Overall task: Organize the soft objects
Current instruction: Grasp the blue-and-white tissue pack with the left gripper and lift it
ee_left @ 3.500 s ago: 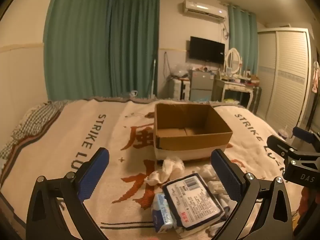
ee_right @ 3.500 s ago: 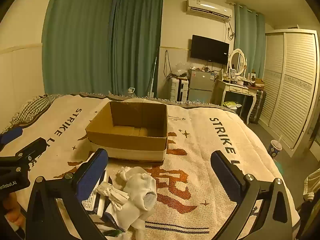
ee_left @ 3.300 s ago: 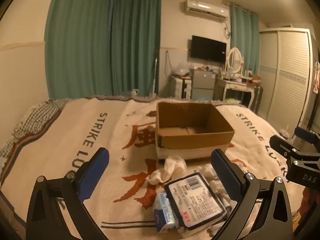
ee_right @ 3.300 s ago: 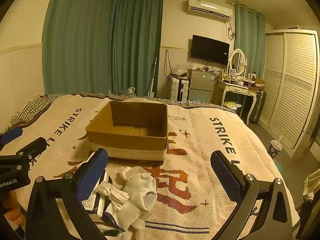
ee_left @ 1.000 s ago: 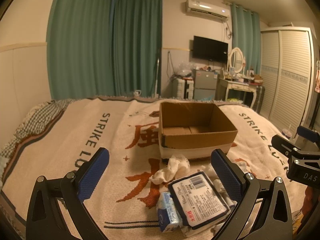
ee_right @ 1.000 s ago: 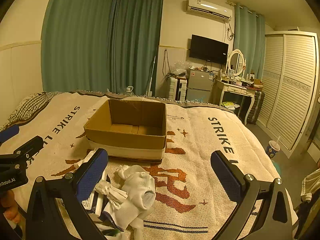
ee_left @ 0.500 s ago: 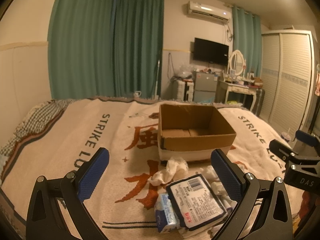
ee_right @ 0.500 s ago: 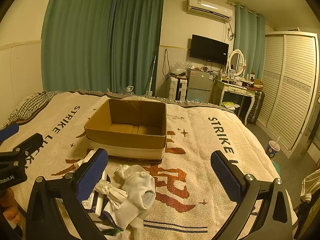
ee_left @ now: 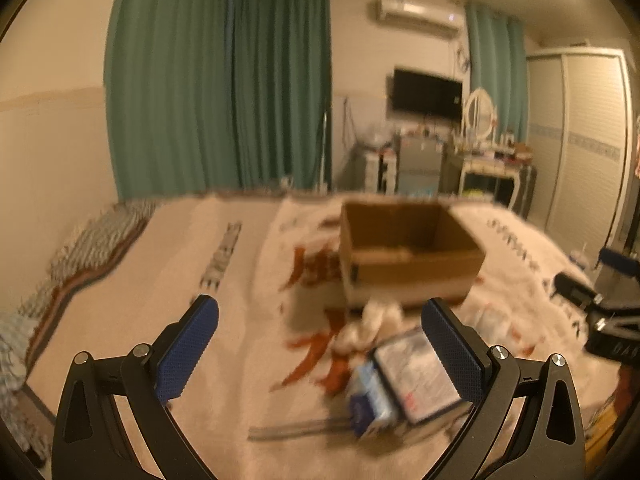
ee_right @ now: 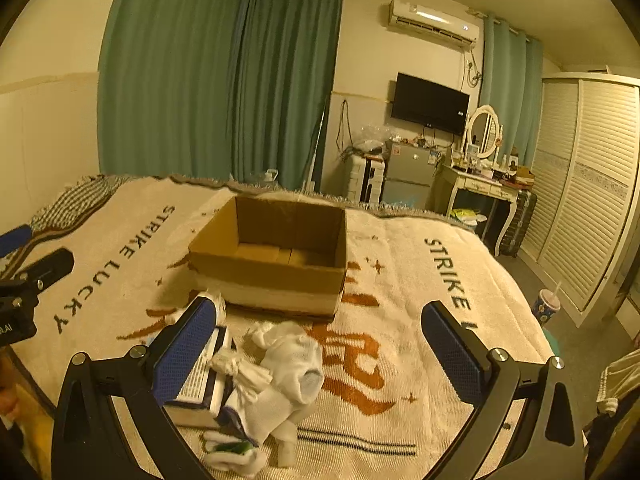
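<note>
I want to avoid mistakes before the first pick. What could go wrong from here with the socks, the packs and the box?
1. The white socks lie tangled against the flat pack, so the open right gripper may pinch several at once.
2. The left wrist view is blurred, so aiming the open left gripper at the blue pack now seems unsafe.
3. The cardboard box stands on a soft blanket; a push might shift it.

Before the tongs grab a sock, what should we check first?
1. Right tongs open: ok, nothing between them.
2. Left tongs open: ok, holding nothing.
3. White sock reachable: ok, it lies on the blanket in front of the right tongs.
4. Cardboard box has room: ok, open top, looks empty.
5. Sock free of the wipes pack: cannot tell, they lie close together.
6. Left view sharp: not ok, blurred.
</note>
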Action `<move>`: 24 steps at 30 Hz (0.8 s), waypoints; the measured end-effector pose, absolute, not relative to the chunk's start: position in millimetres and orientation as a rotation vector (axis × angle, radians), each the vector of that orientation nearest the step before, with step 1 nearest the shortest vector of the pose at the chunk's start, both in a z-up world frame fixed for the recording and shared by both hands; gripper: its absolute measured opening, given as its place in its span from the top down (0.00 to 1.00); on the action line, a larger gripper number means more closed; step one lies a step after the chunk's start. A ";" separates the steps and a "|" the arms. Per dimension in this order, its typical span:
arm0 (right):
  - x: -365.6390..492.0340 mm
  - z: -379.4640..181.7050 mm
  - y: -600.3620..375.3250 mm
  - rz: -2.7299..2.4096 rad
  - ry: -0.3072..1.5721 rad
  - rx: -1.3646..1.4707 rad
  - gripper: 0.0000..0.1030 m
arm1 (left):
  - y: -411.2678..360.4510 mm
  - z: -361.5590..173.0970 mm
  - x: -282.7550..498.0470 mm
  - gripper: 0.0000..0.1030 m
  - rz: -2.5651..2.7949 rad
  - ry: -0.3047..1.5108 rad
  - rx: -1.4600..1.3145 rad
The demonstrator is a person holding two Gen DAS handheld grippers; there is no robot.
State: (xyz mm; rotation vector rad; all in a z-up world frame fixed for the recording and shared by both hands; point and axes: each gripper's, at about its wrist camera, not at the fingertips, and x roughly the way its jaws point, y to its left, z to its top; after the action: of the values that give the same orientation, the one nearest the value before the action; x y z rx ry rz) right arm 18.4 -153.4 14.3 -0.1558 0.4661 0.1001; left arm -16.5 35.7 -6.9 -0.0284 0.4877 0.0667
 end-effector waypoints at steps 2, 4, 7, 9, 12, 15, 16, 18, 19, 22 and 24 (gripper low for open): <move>19.2 5.5 -149.6 0.104 0.499 -0.163 0.00 | 39.5 -26.1 -11.1 0.01 0.071 0.558 -0.041; 20.4 -4.7 -144.5 0.113 0.537 -0.172 0.00 | 38.3 -48.5 -2.5 0.02 0.063 0.632 -0.048; 24.7 -21.2 -135.8 0.116 0.584 -0.200 0.00 | 26.9 -72.8 4.5 0.02 0.032 0.704 -0.053; 27.6 -28.8 -130.0 0.120 0.603 -0.221 0.00 | 16.6 -89.9 12.6 0.07 0.013 0.756 -0.046; 31.8 -35.5 -124.1 0.124 0.619 -0.238 0.00 | 9.3 -104.6 16.5 0.08 0.013 0.800 -0.013; 36.4 -41.9 -120.7 0.129 0.636 -0.247 0.00 | 7.8 -114.3 19.6 0.26 0.022 0.837 0.017; 39.0 -44.5 -119.6 0.129 0.644 -0.251 0.00 | 8.0 -118.9 21.6 0.28 0.030 0.857 0.021; 42.9 -49.5 -119.4 0.127 0.658 -0.256 0.00 | 12.3 -124.7 25.0 0.40 0.018 0.882 0.007; 44.8 -51.4 -119.4 0.126 0.666 -0.257 0.00 | 13.8 -126.4 26.3 0.45 0.004 0.892 -0.005; 50.2 -56.5 -118.2 0.126 0.687 -0.256 0.00 | 14.8 -130.1 31.4 0.60 -0.047 0.916 -0.035; 52.8 -59.0 -116.5 0.133 0.695 -0.257 0.00 | 14.9 -128.7 32.0 0.72 -0.075 0.917 -0.050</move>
State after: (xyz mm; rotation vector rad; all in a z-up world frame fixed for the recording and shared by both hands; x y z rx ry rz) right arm 52.8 -116.5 -59.0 -0.2567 0.6946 0.1333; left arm 32.0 14.9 -128.7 -0.0503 0.9175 -0.0752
